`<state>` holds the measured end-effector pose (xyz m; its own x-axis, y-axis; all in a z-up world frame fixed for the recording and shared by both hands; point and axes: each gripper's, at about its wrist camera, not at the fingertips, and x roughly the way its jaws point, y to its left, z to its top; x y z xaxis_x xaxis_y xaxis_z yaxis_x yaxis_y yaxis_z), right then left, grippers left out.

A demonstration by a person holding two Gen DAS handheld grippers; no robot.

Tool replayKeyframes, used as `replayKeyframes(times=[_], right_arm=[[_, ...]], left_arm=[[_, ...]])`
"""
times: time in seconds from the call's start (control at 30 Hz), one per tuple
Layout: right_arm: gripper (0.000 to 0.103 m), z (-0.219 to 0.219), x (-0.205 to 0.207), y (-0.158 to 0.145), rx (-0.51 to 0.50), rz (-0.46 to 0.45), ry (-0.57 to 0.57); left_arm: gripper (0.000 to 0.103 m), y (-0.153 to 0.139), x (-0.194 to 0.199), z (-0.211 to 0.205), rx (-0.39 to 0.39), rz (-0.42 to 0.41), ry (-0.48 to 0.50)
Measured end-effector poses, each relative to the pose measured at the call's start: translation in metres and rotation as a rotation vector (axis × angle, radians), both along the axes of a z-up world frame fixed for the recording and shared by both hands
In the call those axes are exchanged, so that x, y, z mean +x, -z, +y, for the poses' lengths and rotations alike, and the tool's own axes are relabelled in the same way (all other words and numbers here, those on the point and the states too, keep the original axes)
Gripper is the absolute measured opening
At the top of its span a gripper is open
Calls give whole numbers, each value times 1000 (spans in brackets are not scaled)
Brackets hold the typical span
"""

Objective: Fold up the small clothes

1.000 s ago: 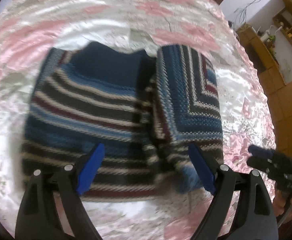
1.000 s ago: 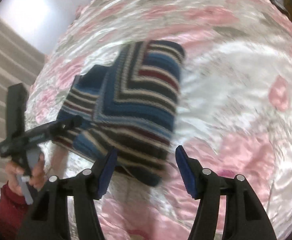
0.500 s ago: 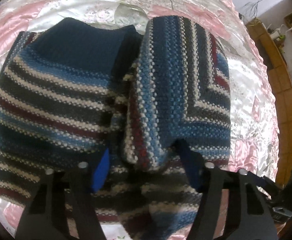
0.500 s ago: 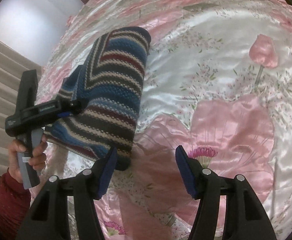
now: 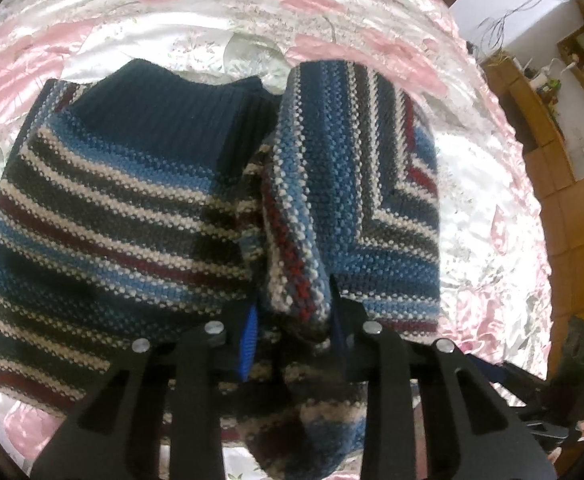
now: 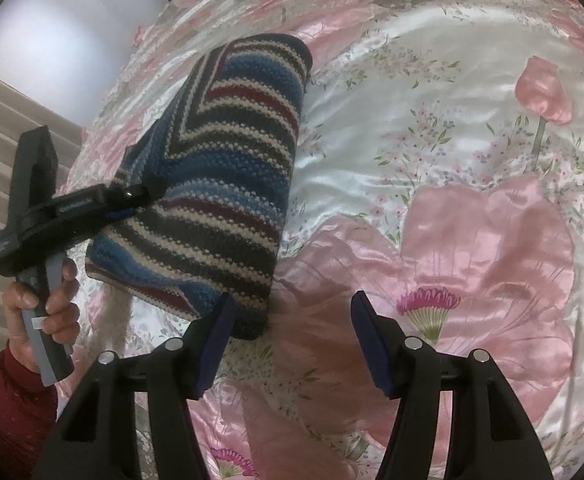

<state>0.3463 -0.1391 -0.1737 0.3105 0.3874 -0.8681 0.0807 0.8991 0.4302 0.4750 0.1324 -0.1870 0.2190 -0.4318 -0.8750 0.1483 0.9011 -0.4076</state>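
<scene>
Pink-flowered satin bedspread covers the whole work surface, with a wooden cabinet off at the edge of the left wrist view. On it lies a small striped knit sweater, its dark ribbed collar pointing away from the camera and its body flat on the satin, while one side panel is raised over the rest. The left gripper is clamped on the near edge of that raised fold, its blue pads pressed into the knit from both sides. The right gripper has its fingers spread wide and holds nothing; it hangs just beside the sweater's near corner, over a large pink bloom. A hand in a dark red sleeve grips the left tool's handle. The step in hand looks like the side fold, with the lifted panel being carried across the sweater's middle. The next move probably calls for laying that panel down flat and straight along the body before letting go, and the free right gripper could steady or smooth the far edge so the thick knit does not spring back or bunch.
</scene>
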Motion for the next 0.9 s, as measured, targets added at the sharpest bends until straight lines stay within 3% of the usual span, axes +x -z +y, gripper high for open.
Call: replayKeyframes(times=[0.4,0.63,0.9], right_arm=[[62,12,1,-4,10,-8,-12],[62,25,7,-10,20,-28,-27],[62,44,14,-9,25,-32,-56]], left_arm=[[26,-54,-2,11,-97,-112,15],[25,-85,1,36,-96,-166,2],[25,-101,9,83,-67,-197,-39]])
